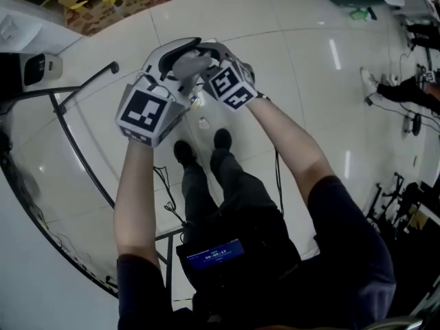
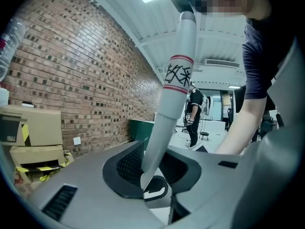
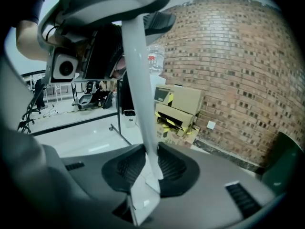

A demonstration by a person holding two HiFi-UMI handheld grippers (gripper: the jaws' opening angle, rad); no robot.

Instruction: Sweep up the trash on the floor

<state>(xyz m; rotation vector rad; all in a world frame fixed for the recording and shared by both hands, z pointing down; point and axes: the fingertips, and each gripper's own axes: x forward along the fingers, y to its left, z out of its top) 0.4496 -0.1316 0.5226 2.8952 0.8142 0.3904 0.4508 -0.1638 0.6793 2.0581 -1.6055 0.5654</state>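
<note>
Got left hand-held gripper (image 2: 153,173) and right hand-held gripper (image 3: 150,171) both clamped on the white pole (image 2: 174,94) above the shoes (image 1: 184,151), white trash scrap (image 1: 203,123) on the floor (image 1: 295,60) just ahead of them, so could easily let the pole twist in that grip and miss it.

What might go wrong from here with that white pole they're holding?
The white handle rises far above the left gripper, so it may twist or slip. The cable beside the shoes might snag a foot. The black frame stands close and might get knocked.
</note>
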